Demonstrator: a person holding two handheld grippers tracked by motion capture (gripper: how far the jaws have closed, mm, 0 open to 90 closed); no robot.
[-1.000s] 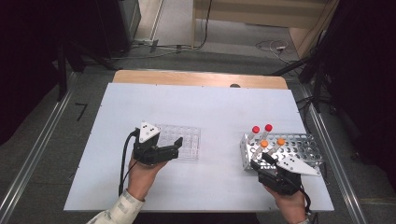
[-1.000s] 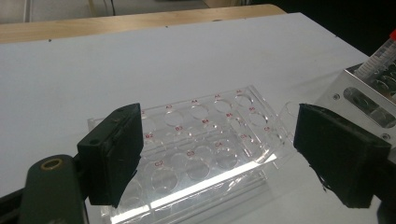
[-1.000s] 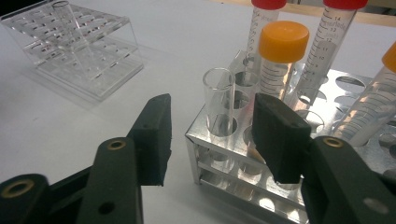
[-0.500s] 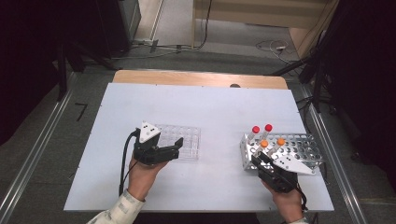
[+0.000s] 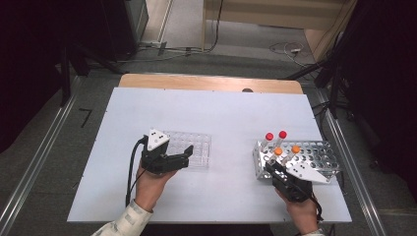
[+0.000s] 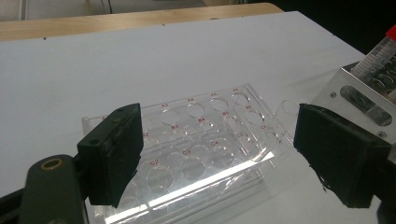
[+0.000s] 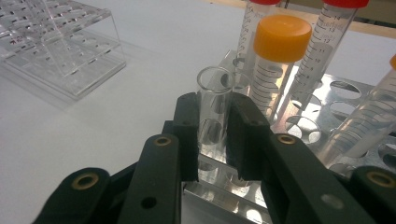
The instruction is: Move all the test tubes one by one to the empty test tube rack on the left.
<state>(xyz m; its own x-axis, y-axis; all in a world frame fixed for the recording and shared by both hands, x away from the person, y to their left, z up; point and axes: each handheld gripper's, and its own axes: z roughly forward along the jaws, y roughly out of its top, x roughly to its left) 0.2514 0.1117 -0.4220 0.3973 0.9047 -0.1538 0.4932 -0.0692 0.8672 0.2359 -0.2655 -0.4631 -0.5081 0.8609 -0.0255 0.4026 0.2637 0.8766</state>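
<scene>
On the table (image 5: 216, 113), two racks, well apart. At the left, clear plate (image 5: 193, 148) of numbered wells, flat, near the front half. At the right, metal rack (image 5: 322, 156) with four capped tubes upright: two red-capped (image 5: 269, 136) at its far left corner, two orange-capped (image 5: 278, 152) just nearer.

Left gripper (image 5: 178, 160), in the left hand (image 5: 150, 184), beside the plate's near left edge, pointing right. Jaws wide apart, nothing between them; seen in the left gripper view, plate (image 6: 205, 135) lying beyond and between the two pads (image 6: 116, 149), untouched so far as can be told. Corner of the metal rack (image 6: 359, 93) at the right edge of that view.

Right gripper (image 5: 273, 170), in the right hand (image 5: 302, 211), at the rack's near left corner. Jaws closed on a clear open tube (image 7: 214, 107) with no cap, pads (image 7: 189, 135) pressing it from both sides. Tube upright, its foot down in the rack (image 7: 327, 121), its rim above the pads. Just behind it, an orange-capped tube (image 7: 280, 60); behind that, the red-capped pair (image 7: 327, 42). Clear plate (image 7: 60, 42) far off at the upper left of the right gripper view.
</scene>
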